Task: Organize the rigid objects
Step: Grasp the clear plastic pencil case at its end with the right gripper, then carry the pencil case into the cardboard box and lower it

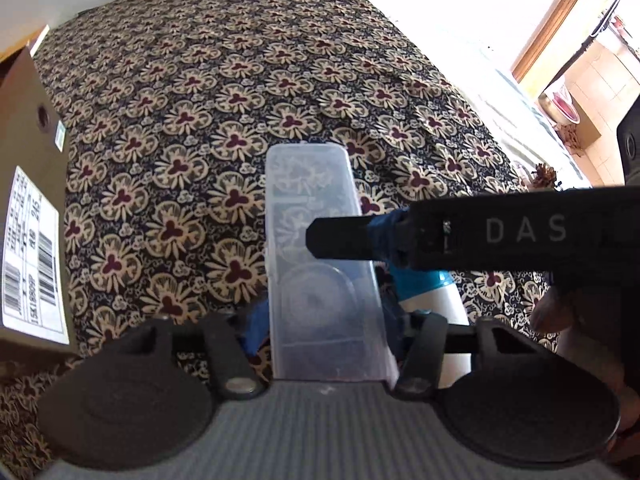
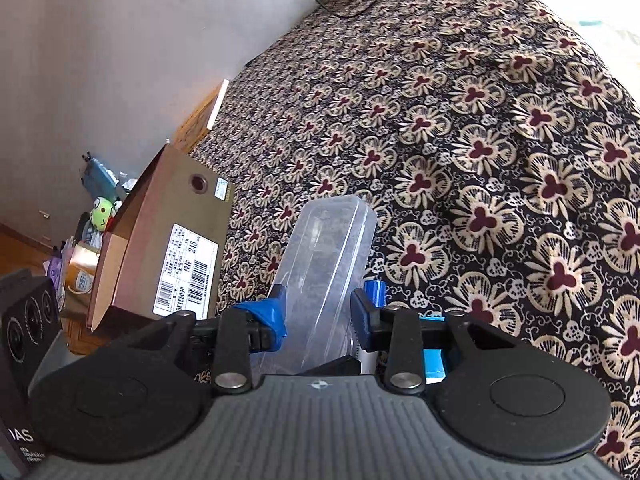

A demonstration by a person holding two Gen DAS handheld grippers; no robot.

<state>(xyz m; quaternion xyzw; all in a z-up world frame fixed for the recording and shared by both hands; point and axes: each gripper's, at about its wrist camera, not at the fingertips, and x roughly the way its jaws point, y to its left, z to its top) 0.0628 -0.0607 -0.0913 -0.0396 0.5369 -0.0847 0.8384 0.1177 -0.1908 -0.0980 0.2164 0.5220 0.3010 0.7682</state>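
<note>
The clear oblong plastic case point(image 1: 320, 248) is held above the flower-patterned bed point(image 1: 200, 80), its long axis running straight away from the left tool point(image 1: 326, 332), whose blue-padded fingers are clamped on its near end. The right tool point(image 2: 318, 312) is closed on the same case from the side, crossing the left view as a black bar. A white bottle with a blue cap point(image 1: 436, 300) lies just beside it. Farther off, at the bed's left edge, a brown cardboard shoebox point(image 2: 172, 236) stands open, probably the destination.
</note>
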